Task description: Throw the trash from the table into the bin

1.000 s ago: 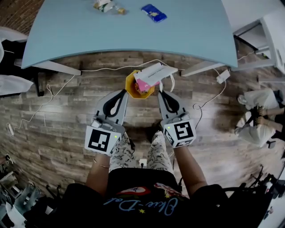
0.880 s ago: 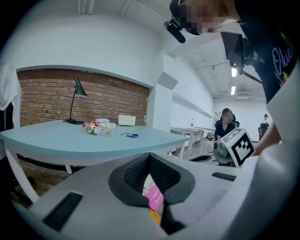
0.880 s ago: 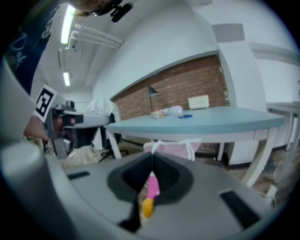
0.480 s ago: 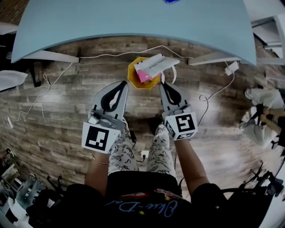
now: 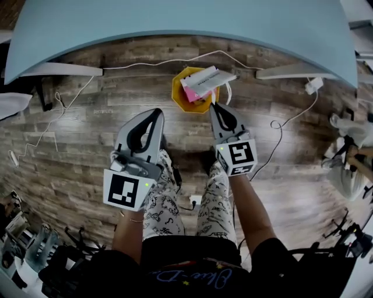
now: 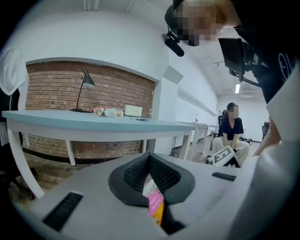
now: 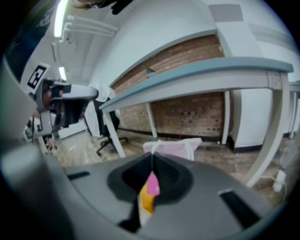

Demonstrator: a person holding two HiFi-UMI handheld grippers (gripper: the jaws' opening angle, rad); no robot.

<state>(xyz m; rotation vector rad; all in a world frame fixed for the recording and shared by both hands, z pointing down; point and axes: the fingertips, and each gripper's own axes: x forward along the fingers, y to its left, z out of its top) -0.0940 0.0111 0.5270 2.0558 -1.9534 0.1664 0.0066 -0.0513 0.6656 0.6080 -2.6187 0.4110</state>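
An orange bin [image 5: 185,93] stands on the wood floor under the light blue table [image 5: 175,17], with something pink inside. A flat white packet [image 5: 207,80] hangs over its rim, and my right gripper [image 5: 213,106] is shut on the packet's thin edge. In the right gripper view the packet [image 7: 172,145] sits just past the closed tips [image 7: 152,157], above the bin [image 7: 147,199]. My left gripper [image 5: 158,113] is shut and empty, left of the bin. More trash [image 6: 105,111] lies on the tabletop [image 6: 84,123].
White cables [image 5: 145,68] and a power adapter [image 5: 315,85] lie on the floor near the bin. Table legs [image 7: 276,126] stand close by. A seated person [image 6: 232,131] is off to the right, and a desk lamp [image 6: 86,79] stands on the table.
Both grippers have sunk toward the floor, the right one carrying the white packet down over the bin. The trash on the tabletop has slid out of the head view.
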